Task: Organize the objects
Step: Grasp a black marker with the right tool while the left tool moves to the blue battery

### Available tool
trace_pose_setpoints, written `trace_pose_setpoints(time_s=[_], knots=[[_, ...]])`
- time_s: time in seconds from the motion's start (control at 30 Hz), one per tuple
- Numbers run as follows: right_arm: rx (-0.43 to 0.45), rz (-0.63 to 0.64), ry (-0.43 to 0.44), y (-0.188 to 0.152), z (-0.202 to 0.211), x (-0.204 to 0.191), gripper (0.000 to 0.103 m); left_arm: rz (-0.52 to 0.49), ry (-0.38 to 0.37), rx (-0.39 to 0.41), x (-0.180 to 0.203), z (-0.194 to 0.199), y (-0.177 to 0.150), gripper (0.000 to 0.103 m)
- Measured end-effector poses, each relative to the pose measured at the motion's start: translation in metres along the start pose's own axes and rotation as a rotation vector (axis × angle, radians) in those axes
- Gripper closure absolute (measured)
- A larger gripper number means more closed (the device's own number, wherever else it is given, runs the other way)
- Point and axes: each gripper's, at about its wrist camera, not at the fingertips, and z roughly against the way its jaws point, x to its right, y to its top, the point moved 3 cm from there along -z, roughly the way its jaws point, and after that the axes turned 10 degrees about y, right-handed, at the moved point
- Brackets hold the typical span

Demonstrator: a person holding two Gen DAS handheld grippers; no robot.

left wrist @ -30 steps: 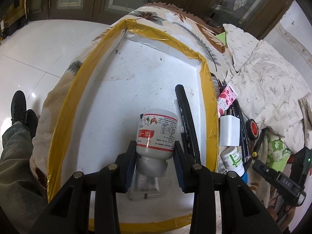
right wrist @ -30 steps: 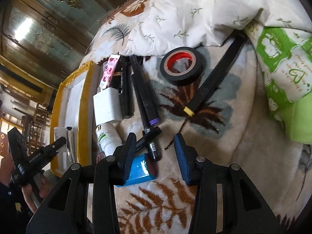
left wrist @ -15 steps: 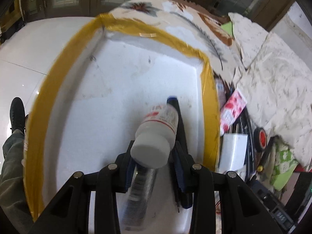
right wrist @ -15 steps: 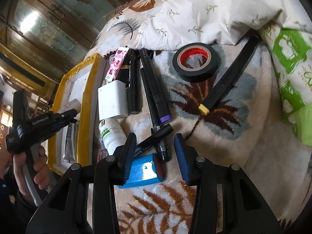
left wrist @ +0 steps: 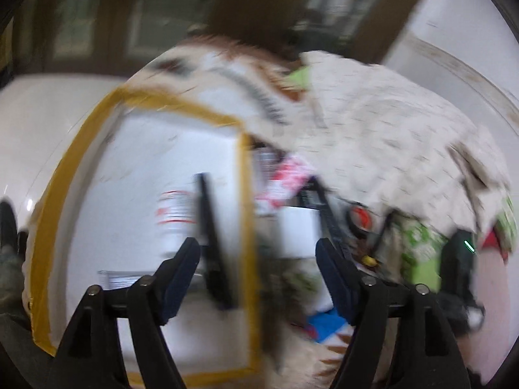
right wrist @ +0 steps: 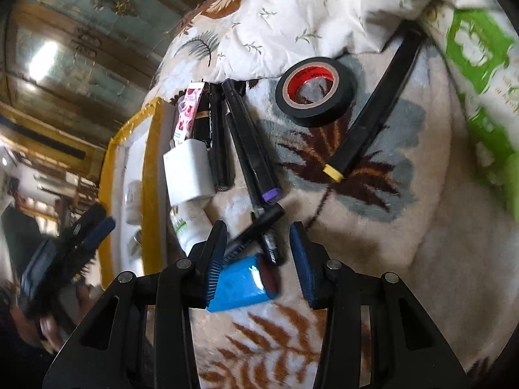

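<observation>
Left wrist view is heavily motion-blurred; labels unreadable. Left gripper jaws are opening, nothing between them. White bottle and black marker are seen lying released in the yellow-taped white tray. Only the right wrist view resolves the blanket clutter: tape roll, white charger, blue case. Right gripper is held apart, gripping nothing.

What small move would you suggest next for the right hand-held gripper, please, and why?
Probably ease the right hand-held gripper down and close on the black marker lying between its open jaws on the blanket; the tray already holds a white bottle, so loose items seem bound there.
</observation>
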Motion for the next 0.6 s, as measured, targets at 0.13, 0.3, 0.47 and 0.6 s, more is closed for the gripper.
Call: trace_pose_setpoints(time_s=[0.13, 0.3, 0.47, 0.6], knots=[[0.01, -0.044, -0.015, 0.003, -0.007, 0.002, 0.068, -0.141, -0.018, -0.002, 0.036, 0.002, -0.015, 0.025], [0.02, -0.051, -0.047, 0.001, -0.008, -0.002, 0.081, -0.249, -0.012, -0.015, 0.051, -0.002, -0.029, 0.025], [0.024, 0.002, -0.07, 0.001, 0.0, -0.011, 0.093, -0.269, -0.028, -0.049, 0.053, -0.006, -0.035, 0.026], [0.018, 0.048, -0.071, 0.001, 0.007, -0.014, 0.093, -0.282, -0.046, -0.061, 0.058, -0.008, -0.038, 0.026]])
